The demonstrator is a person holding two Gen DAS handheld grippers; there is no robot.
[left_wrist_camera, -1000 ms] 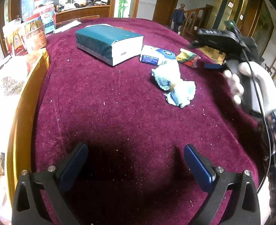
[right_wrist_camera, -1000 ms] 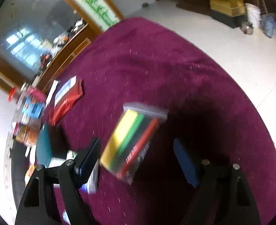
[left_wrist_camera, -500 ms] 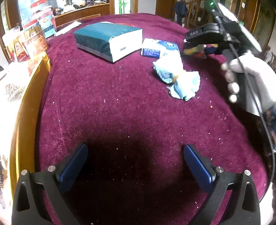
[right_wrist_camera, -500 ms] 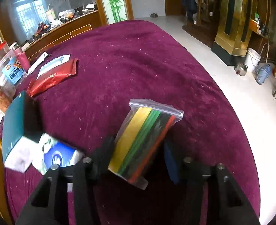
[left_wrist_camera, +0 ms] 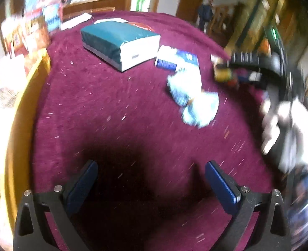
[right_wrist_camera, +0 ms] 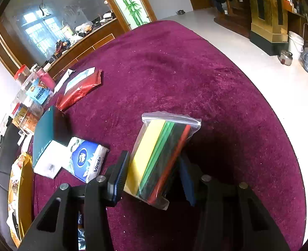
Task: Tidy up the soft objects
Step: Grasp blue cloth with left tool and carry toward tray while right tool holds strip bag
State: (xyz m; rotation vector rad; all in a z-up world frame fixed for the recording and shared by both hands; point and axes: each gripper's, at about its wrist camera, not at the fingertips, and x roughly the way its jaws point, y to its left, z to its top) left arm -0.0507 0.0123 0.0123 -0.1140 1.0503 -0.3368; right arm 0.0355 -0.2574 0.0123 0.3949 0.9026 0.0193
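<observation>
My right gripper (right_wrist_camera: 154, 179) is clenched on a clear zip bag (right_wrist_camera: 164, 156) of coloured sheets, yellow, green, black and red. The jaws have just been closing on it, and both pads now press its lower half, one on the yellow face, one on the red side. The bag stands tilted between the jaws, its zip edge pointing away from me, over the maroon desk (right_wrist_camera: 195, 79).

Just left of that gripper lies a tissue pack (right_wrist_camera: 87, 161), blue and white. Touching its far-left side is a teal-and-white box (right_wrist_camera: 44, 140). Farther ahead and left lies a red packet (right_wrist_camera: 78, 92) with a white pouch on it. Jars and snack boxes (right_wrist_camera: 32, 96) crowd the desk's left edge.

My left gripper (left_wrist_camera: 152, 179) is released, jaws wide apart, nothing between the pads, only bare desk below. This view is blurred by motion. Ahead and to the right of it lies a pale blue cloth (left_wrist_camera: 192, 96), bunched on the desk. Beyond the cloth sit the tissue pack (left_wrist_camera: 175, 59) and the box (left_wrist_camera: 120, 41). At the far right the bag (left_wrist_camera: 225, 73) shows as a coloured smear in the right gripper (left_wrist_camera: 227, 64), with a white-gloved hand (left_wrist_camera: 289, 125) on the handle nearer me. The cloth lies well apart from both grippers.
</observation>
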